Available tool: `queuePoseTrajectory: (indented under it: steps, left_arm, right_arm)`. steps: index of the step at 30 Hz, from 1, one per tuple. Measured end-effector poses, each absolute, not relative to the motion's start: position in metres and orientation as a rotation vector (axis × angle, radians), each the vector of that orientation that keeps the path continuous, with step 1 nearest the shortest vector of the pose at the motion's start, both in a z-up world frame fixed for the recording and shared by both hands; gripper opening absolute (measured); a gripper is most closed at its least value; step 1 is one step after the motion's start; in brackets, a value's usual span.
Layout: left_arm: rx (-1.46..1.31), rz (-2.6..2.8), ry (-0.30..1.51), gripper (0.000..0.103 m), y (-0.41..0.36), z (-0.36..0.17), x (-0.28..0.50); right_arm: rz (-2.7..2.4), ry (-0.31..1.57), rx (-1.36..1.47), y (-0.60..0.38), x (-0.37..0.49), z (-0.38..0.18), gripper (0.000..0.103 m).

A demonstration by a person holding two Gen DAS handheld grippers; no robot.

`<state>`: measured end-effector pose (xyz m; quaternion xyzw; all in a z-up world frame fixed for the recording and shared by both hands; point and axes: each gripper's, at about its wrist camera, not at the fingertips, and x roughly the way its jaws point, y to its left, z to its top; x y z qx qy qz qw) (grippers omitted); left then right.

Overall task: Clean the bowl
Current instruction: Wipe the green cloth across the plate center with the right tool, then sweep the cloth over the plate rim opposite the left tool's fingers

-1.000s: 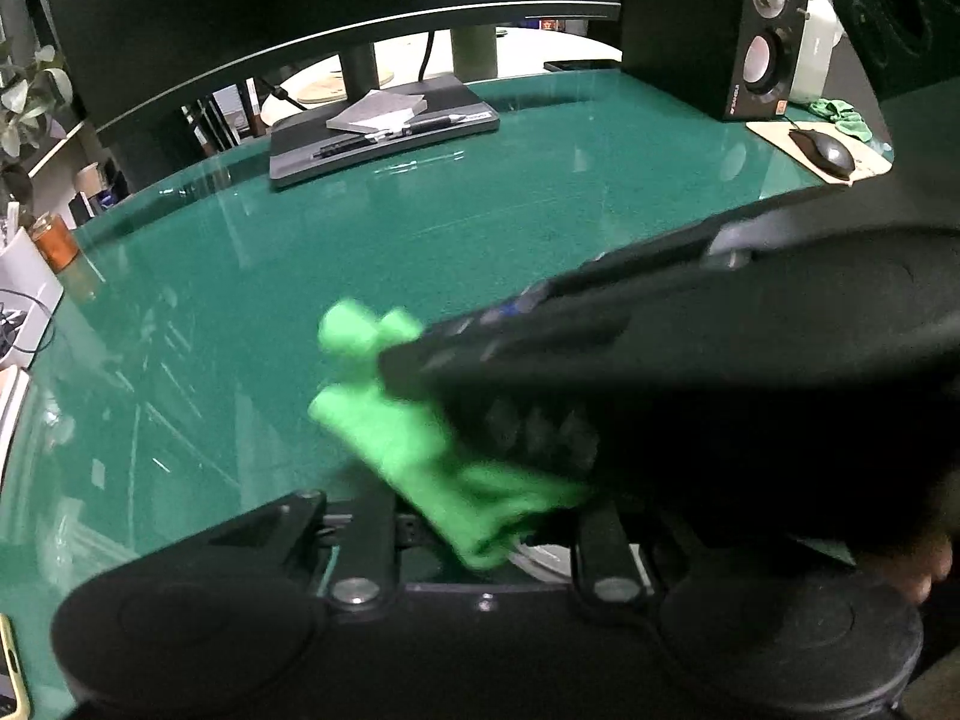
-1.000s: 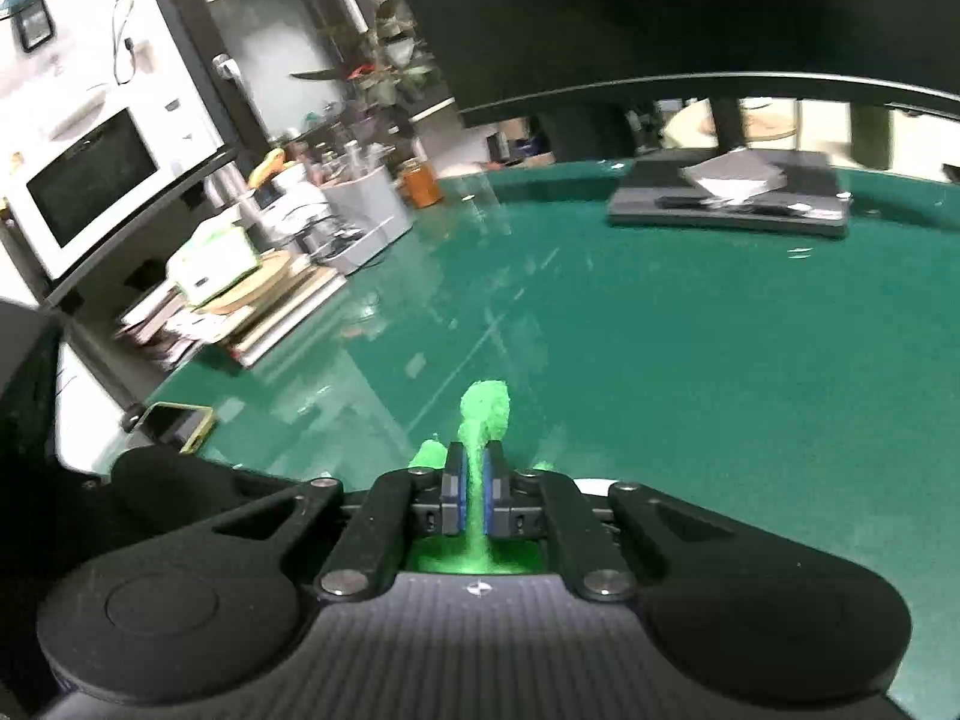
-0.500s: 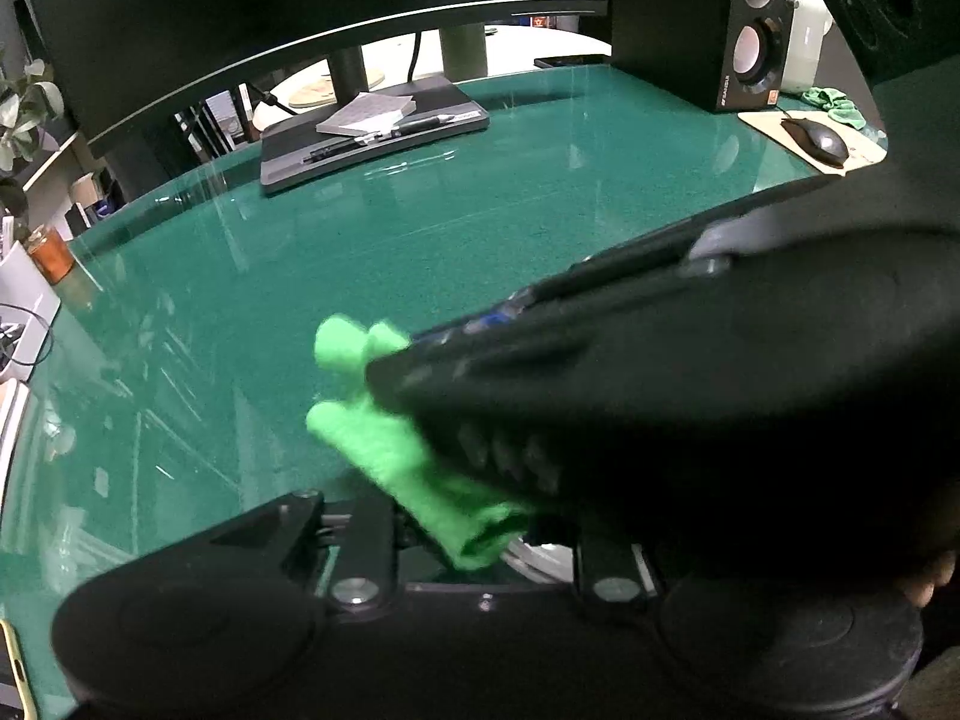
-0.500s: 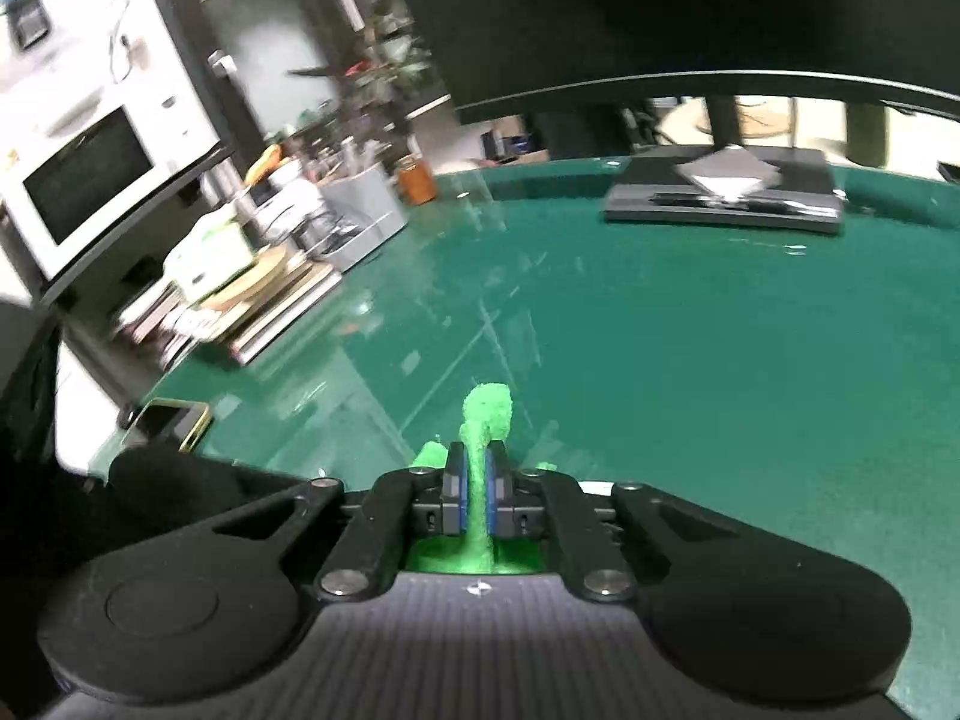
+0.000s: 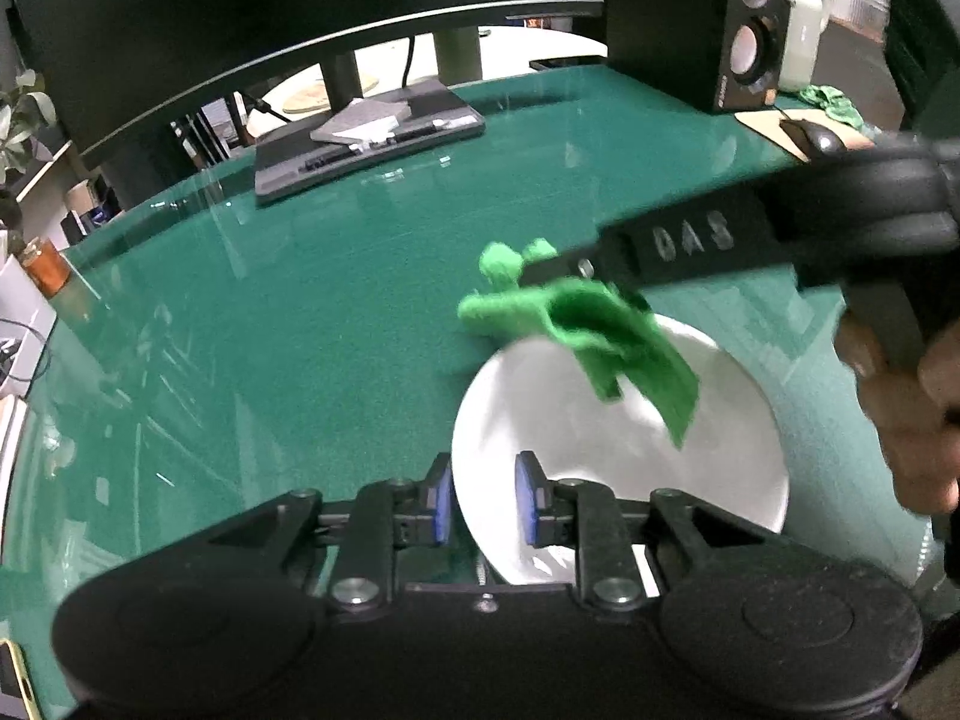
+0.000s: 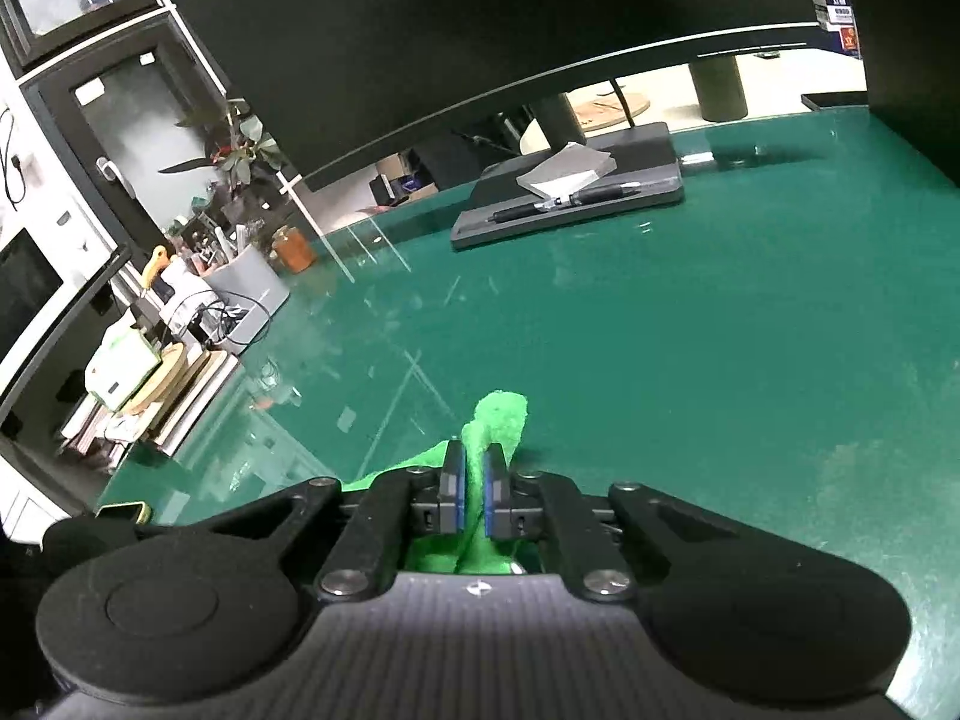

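Observation:
A white bowl [image 5: 624, 450] sits on the green table, low and right of centre in the left wrist view. My left gripper [image 5: 485, 507] has its blue pads either side of the bowl's near rim, with a small gap at each pad. My right gripper [image 6: 474, 492] is shut on a bright green cloth [image 6: 495, 420]. In the left wrist view the right gripper [image 5: 540, 267] reaches in from the right, and the cloth [image 5: 582, 330] hangs over the bowl's far rim. The bowl is hidden in the right wrist view.
A dark monitor stand tray [image 5: 372, 138] with a notepad and pen lies at the table's back. A speaker [image 5: 744, 30] and a mouse [image 5: 816, 138] are at the back right. Clutter and a shelf [image 6: 180, 324] lie past the table's left edge.
The right gripper with the cloth has lifted and pulled back to the right, uncovering the white bowl. The left gripper's pads now show at the bowl's rim.

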<state>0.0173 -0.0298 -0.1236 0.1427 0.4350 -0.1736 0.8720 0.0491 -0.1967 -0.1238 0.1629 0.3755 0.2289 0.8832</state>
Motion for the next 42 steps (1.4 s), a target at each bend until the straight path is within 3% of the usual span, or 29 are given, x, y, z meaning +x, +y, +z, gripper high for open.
queuePoseTrajectory:
  steps: [13, 22, 32, 42]
  left_arm:
    - [0.256, -0.298, 0.928, 0.026, -0.028, -0.129, 0.015]
    - [0.267, -0.305, 0.928, 0.027, -0.031, -0.129, 0.014]
    - [0.276, -0.307, 0.926, 0.028, -0.032, -0.13, 0.013]
    - [0.266, -0.307, 0.924, 0.028, -0.032, -0.13, 0.014]
  right_arm:
    - [0.718, 0.782, 0.194, -0.139, 0.04, -0.115, 0.005]
    - [0.508, 0.779, 0.315, -0.195, 0.048, -0.117, 0.005]
    - [0.673, 0.764, 0.21, -0.149, 0.039, -0.114, 0.006]
    - [0.467, 0.769, 0.308, -0.207, 0.043, -0.119, 0.005]
